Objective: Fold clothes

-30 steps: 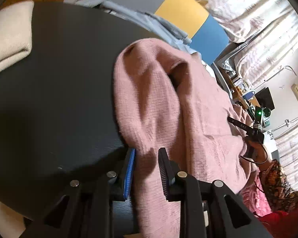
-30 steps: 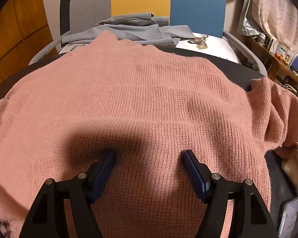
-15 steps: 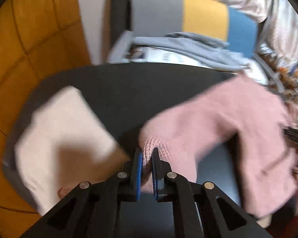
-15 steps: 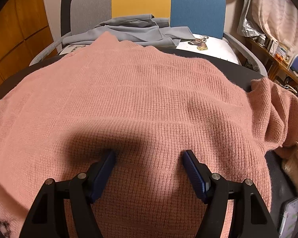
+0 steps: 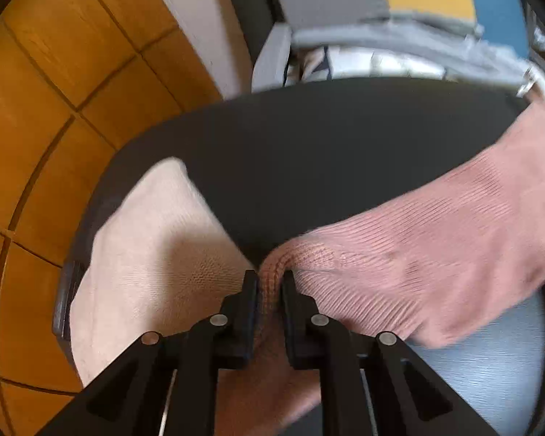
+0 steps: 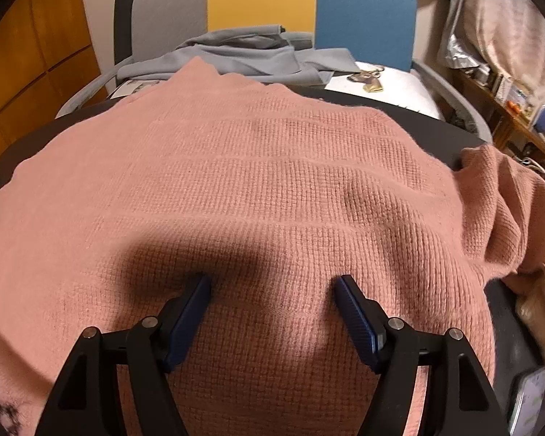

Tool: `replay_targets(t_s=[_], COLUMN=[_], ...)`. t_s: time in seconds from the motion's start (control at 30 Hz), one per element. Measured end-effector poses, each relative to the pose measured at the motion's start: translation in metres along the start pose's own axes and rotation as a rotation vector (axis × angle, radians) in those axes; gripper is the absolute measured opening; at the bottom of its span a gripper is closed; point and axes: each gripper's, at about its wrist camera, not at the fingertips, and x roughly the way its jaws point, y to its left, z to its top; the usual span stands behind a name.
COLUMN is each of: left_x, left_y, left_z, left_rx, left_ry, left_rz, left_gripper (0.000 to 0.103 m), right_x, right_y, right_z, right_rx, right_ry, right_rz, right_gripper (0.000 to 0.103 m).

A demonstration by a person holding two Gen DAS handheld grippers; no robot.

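Note:
A pink knit sweater (image 6: 258,189) lies spread over the dark round table (image 5: 309,138). My left gripper (image 5: 269,283) is shut on a ribbed edge of the pink sweater (image 5: 399,250) and holds it stretched off to the right, lifted over the table. My right gripper (image 6: 272,290) is open, its blue pads (image 6: 356,316) resting on the middle of the sweater's body. A bunched sleeve (image 6: 508,210) hangs at the table's right edge.
A folded cream garment (image 5: 152,254) lies on the table's left side. Behind the table stands a grey, yellow and blue chair (image 6: 272,11) with grey clothes (image 6: 247,54) piled on it. Orange wood panels (image 5: 47,83) are on the left. A phone (image 6: 530,396) lies at the lower right.
My left gripper closed on the sweater's edge and swung left with it, stretching the fabric toward the cream garment. The right gripper has stayed still and open.

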Motion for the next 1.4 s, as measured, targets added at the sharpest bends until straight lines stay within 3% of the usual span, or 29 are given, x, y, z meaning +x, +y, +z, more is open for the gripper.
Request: replay_targets(t_s=[0.07, 0.17, 0.27, 0.33, 0.37, 0.43, 0.5, 0.6, 0.77, 0.83, 0.93, 1.07, 1.13, 1.17, 1.2, 1.3, 1.37, 1.4], left_x=[-0.028, -0.073, -0.111, -0.126, -0.131, -0.129, -0.119, -0.107, -0.095, -0.097, -0.093, -0.091, -0.090, -0.089, -0.087, -0.089, -0.098, -0.109], left_y=[0.006, 0.012, 0.006, -0.006, -0.013, -0.032, -0.058, -0.091, -0.126, -0.136, -0.149, -0.150, -0.156, -0.162, -0.169, -0.171, -0.162, -0.152], left_z=[-0.006, -0.018, -0.036, -0.052, -0.064, -0.083, -0.104, -0.133, -0.154, -0.160, -0.169, -0.178, -0.180, -0.182, -0.184, -0.176, -0.156, -0.141], left_rx=[-0.038, -0.094, -0.122, -0.127, -0.140, -0.159, -0.161, -0.174, -0.179, -0.202, -0.208, -0.307, -0.310, -0.303, -0.294, -0.290, -0.309, -0.306], left_ry=[-0.063, -0.159, -0.237, -0.253, -0.255, -0.222, -0.134, -0.016, 0.031, 0.021, 0.007, -0.011, -0.027, -0.026, -0.014, 0.021, -0.006, -0.054], left_rz=[-0.056, -0.151, -0.264, -0.312, -0.375, -0.529, -0.652, -0.789, -0.927, -0.985, -0.999, -1.101, -1.126, -1.144, -1.161, -1.157, -1.148, -1.145], left_gripper=[0.020, 0.021, 0.021, 0.021, 0.021, 0.021, 0.021, 0.021, 0.021, 0.022, 0.023, 0.024, 0.025, 0.025, 0.024, 0.011, 0.009, 0.004], right_x=[-0.013, -0.066, -0.109, -0.132, -0.141, -0.151, -0.151, -0.144, -0.135, -0.137, -0.140, -0.138, -0.137, -0.137, -0.137, -0.140, -0.153, -0.160], right_y=[-0.011, -0.037, -0.059, -0.071, -0.078, -0.090, -0.100, -0.103, -0.083, -0.071, -0.056, -0.040, -0.031, -0.025, -0.020, -0.008, -0.010, -0.012], right_z=[0.005, 0.002, -0.012, -0.029, -0.040, -0.063, -0.091, -0.131, -0.179, -0.192, -0.198, -0.202, -0.203, -0.202, -0.201, -0.189, -0.176, -0.168], right_rx=[0.037, 0.108, 0.100, 0.098, 0.109, 0.143, 0.181, 0.214, 0.177, 0.149, 0.096, 0.081, 0.059, 0.044, 0.031, -0.010, -0.014, -0.009], right_ry=[0.008, -0.100, -0.120, -0.116, -0.099, -0.058, 0.008, 0.104, 0.169, 0.129, 0.088, 0.044, 0.025, 0.019, 0.019, 0.009, -0.040, -0.068], right_rz=[0.048, 0.150, 0.114, 0.101, 0.102, 0.133, 0.183, 0.223, 0.282, 0.286, 0.304, 0.363, 0.357, 0.363, 0.369, 0.351, 0.361, 0.365], right_gripper=[0.072, 0.072, 0.072, 0.072, 0.072, 0.072, 0.072, 0.072, 0.072, 0.075, 0.076, 0.076, 0.070, 0.047, 0.008, 0.010, 0.010, 0.009])
